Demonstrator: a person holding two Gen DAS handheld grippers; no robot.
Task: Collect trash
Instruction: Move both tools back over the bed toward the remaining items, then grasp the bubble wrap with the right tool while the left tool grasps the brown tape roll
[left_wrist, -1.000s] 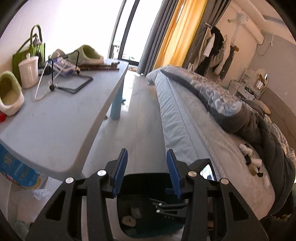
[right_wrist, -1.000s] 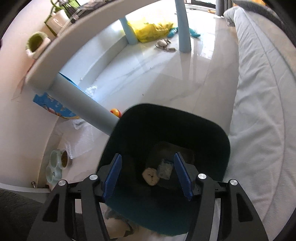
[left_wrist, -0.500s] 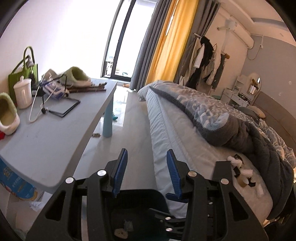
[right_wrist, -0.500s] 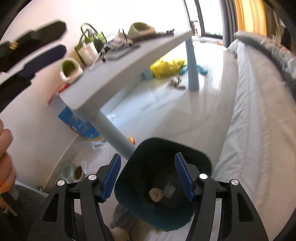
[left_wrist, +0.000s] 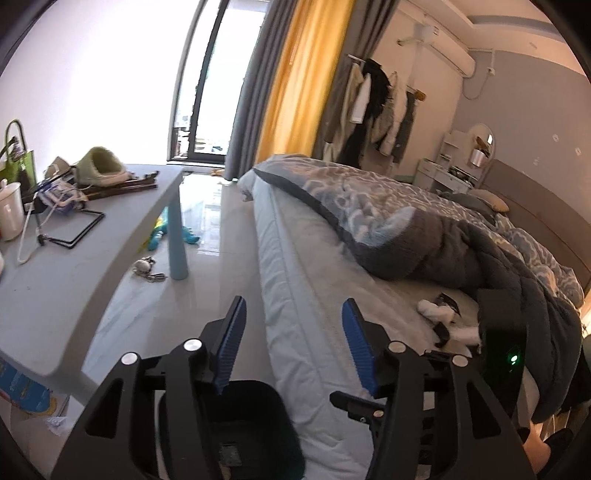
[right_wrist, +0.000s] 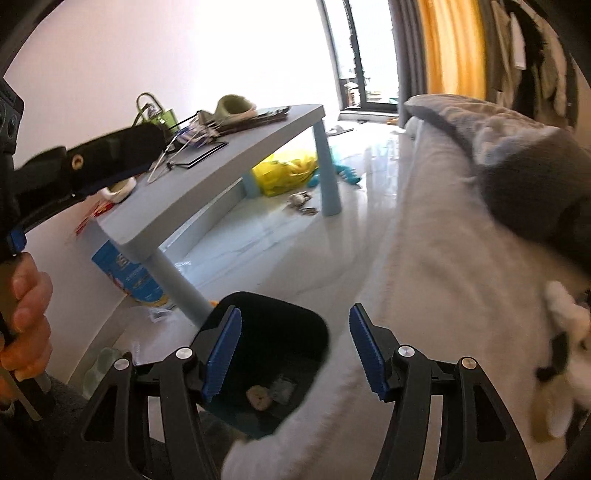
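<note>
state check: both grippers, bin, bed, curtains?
left gripper: open, empty, jaws have just been opening
right gripper: open, empty
bin: upright, lidless, scraps at the bottom
blanket: rumpled on the bed
yellow curtain: drawn aside from the glass door

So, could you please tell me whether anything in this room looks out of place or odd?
Yes. A fuzzy green slipper lies on the grey table among cables, not on the floor. A yellow plastic bag and a small metal clutter are strewn on the floor under that table.
</note>
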